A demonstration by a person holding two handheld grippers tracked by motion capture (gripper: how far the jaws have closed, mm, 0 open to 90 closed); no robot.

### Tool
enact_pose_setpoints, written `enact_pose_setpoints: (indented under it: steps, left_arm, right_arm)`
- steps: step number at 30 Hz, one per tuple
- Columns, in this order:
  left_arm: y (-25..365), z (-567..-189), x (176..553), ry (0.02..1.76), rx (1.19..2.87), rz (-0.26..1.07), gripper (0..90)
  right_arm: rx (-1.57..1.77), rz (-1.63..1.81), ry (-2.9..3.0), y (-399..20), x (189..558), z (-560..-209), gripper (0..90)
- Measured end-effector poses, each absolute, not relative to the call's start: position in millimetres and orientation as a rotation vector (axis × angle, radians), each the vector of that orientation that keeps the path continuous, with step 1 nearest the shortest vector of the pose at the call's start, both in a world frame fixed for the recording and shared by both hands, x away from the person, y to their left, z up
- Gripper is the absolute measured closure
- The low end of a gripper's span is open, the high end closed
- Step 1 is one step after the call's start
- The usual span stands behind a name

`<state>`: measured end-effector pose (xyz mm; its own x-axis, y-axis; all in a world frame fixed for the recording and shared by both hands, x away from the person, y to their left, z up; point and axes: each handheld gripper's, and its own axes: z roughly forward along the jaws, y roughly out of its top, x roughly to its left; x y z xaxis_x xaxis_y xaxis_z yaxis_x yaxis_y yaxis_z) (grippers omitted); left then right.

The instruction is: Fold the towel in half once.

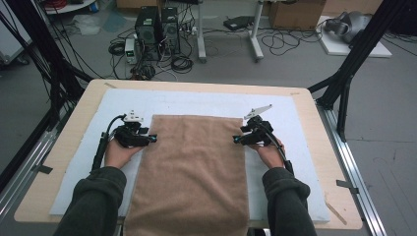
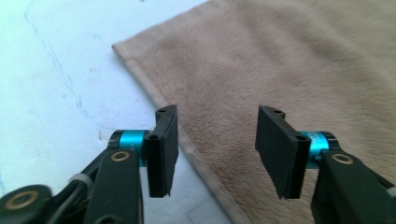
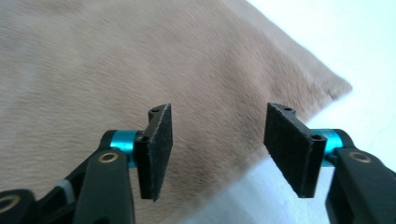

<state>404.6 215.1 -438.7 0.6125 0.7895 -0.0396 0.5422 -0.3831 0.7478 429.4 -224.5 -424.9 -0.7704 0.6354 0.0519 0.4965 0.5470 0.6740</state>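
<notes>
A tan towel [image 1: 192, 167] lies flat on the white mat [image 1: 196, 101], its near end hanging over the table's front edge. My left gripper [image 1: 153, 138] is at the towel's left edge, a little below its far left corner, and stands open. In the left gripper view the towel's hem [image 2: 196, 149] runs between the black pads [image 2: 164, 149], untouched. My right gripper [image 1: 236, 139] mirrors it at the right edge, open too. From the right gripper view, the towel [image 3: 140, 70] spreads beyond the gripper [image 3: 217, 149], with its far corner [image 3: 343, 88] off to the right.
The mat covers most of a light wooden table [image 1: 314, 118]. Black frame struts [image 1: 344, 78] rise beside the table at left and right. Computer towers [image 1: 157, 29], cables and boxes stand on the floor beyond.
</notes>
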Motion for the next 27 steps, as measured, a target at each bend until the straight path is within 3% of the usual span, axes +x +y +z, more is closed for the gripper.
enact_pose_setpoints:
  steps: [3,5,8,9,15,23,27]
  left_arm:
    - [213,-444,407,1.088,2.074,0.432,54.4]
    - [213,-443,407,1.081,2.078,0.435,62.0]
    - [209,-443,407,1.071,2.074,0.406,83.4]
    - [209,-442,407,1.077,2.079,0.395,84.6]
    - [215,-420,416,1.08,2.027,0.402,85.9]
    - [217,-351,426,0.971,1.918,0.485,85.5]
    - [223,-344,415,0.936,1.932,0.461,85.0]
  right_arm:
    - [1.006,1.02,2.601,-225,434,-436,46.3]
    - [1.019,1.067,2.584,-225,434,-438,57.2]
    - [0.973,1.082,2.604,-221,433,-439,78.1]
    - [0.97,1.087,2.616,-220,433,-439,82.8]
    - [0.969,1.132,2.598,-227,438,-421,85.0]
    - [0.913,1.194,2.526,-240,449,-348,85.0]
    - [0.911,1.269,2.546,-245,443,-333,84.4]
